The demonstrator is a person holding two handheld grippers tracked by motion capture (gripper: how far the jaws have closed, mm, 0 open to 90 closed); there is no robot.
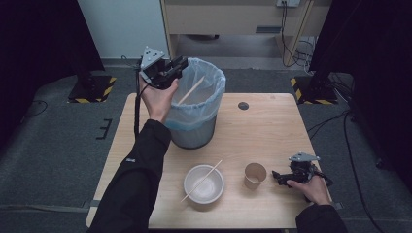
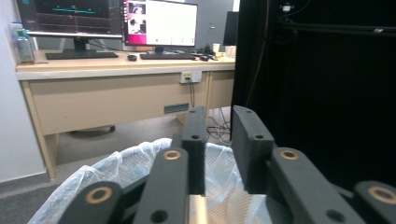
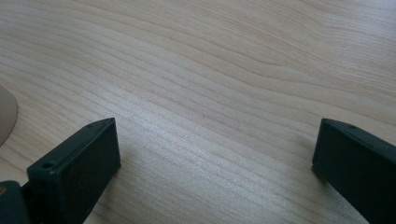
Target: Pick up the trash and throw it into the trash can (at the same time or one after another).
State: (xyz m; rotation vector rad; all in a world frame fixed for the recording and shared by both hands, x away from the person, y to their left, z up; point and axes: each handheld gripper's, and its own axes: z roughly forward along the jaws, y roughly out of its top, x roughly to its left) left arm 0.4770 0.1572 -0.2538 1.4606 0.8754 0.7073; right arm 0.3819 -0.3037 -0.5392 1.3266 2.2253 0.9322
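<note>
My left gripper [image 1: 177,65] is raised over the left rim of a grey bin [image 1: 194,132] lined with a clear bag. In the left gripper view [image 2: 219,116] its jaws stand a little apart with nothing between them, and the bag's rim [image 2: 116,163] lies below. One wooden chopstick [image 1: 191,90] leans inside the bin. A second chopstick [image 1: 201,180] rests across a white bowl [image 1: 213,194] at the table's front. To the right of the bowl stands a paper cup [image 1: 255,174]. My right gripper [image 1: 278,177] lies on the table beside the cup, open and empty [image 3: 215,154].
The wooden table [image 1: 272,126] has a dark round cable hole [image 1: 243,106] behind the bin. Black curtains hang at both sides. A desk [image 2: 116,84] with monitors stands beyond the bin in the left gripper view.
</note>
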